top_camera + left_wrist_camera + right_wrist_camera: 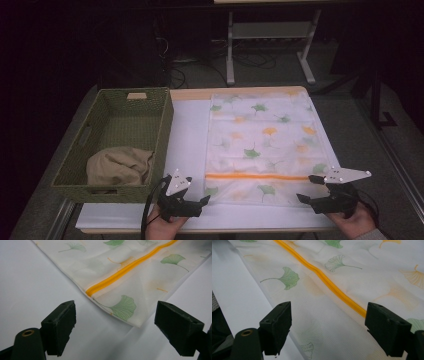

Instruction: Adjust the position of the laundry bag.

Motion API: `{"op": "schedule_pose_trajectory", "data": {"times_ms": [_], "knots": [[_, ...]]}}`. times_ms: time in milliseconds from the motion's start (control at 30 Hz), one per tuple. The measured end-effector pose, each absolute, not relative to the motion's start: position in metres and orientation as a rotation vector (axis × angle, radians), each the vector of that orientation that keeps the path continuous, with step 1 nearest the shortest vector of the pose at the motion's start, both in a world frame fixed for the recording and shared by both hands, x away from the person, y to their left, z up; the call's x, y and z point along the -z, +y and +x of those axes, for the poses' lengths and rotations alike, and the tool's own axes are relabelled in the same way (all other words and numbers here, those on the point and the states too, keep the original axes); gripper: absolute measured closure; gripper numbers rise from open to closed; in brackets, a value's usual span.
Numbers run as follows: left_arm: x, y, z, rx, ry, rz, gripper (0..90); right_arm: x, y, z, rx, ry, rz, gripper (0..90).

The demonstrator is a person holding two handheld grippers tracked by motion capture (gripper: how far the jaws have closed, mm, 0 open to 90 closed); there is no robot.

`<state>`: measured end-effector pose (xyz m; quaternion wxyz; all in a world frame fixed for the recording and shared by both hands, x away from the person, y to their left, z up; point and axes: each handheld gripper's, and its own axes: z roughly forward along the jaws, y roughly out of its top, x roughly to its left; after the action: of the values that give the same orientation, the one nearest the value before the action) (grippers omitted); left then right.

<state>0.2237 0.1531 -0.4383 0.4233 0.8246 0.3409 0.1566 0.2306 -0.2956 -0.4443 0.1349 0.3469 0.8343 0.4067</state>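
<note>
Green woven basket (116,120) holds tan cloth (120,166); both claws (206,200) (311,189) gape empty by the laundry bag (265,140).

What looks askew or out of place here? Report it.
Nothing stands out. The leaf-print bag lies flat on the table, its orange zipper straight, and the beige cloth sits bunched inside the green basket.

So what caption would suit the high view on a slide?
Two open hand-held grippers, left and right, flank a leaf-print zip bag beside a green basket.
</note>
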Motion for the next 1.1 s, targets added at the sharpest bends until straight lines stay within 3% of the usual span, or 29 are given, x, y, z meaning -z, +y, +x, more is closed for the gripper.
{"op": "schedule_pose_trajectory", "data": {"times_ms": [633, 1100], "knots": [[0.437, 0.157, 0.221, -0.397, 0.851, 2.055, 16.7, 0.425, -0.281, 0.237, -1.188, 2.433, 0.95, 18.8], [0.435, 0.161, 0.219, -0.409, 0.865, 2.047, 16.7, 0.395, -0.246, 0.274, -1.186, 2.526, 0.83, 19.5]]}}
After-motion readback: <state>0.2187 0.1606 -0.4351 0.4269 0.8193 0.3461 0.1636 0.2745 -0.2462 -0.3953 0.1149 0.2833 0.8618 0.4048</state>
